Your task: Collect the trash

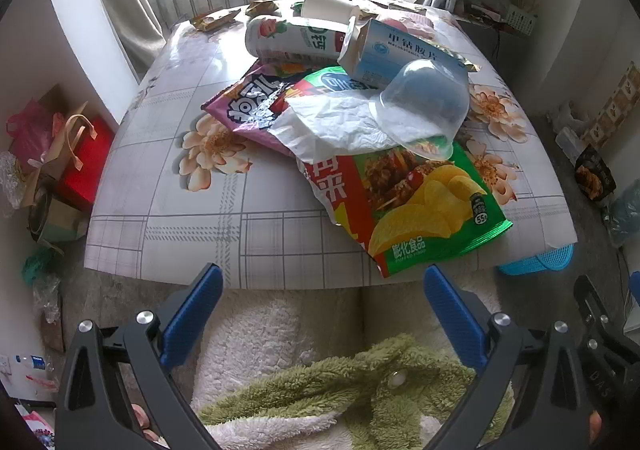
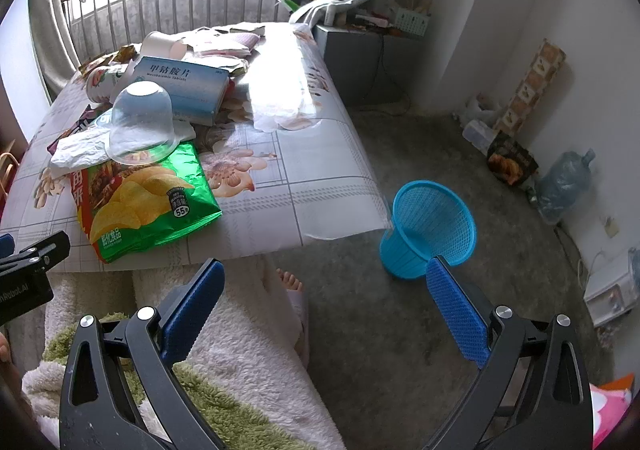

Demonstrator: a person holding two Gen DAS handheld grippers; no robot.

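Trash is piled on a floral-clothed table [image 1: 192, 218] [image 2: 280, 206]. A green chip bag [image 1: 412, 210] [image 2: 140, 198] lies nearest the front edge. On it rest a crumpled white tissue [image 1: 340, 122] [image 2: 80, 150] and an upturned clear plastic cup [image 1: 424, 106] [image 2: 140, 122]. Behind are a purple snack bag [image 1: 248, 102], a blue medicine box [image 1: 396, 50] [image 2: 188, 86], a lying can [image 1: 292, 38] and a paper cup [image 1: 328, 6]. A blue mesh basket [image 2: 432, 226] [image 1: 536, 262] stands on the floor at the table's right. My left gripper [image 1: 322, 306] is open, short of the table edge. My right gripper [image 2: 326, 302] is open over the floor, empty.
A person's lap in fleecy white and green clothing [image 1: 312, 378] lies under both grippers, and a bare foot [image 2: 290, 282] shows by the table. Bags and boxes [image 1: 60, 170] crowd the floor at left. A water jug [image 2: 564, 186] and packets stand along the right wall.
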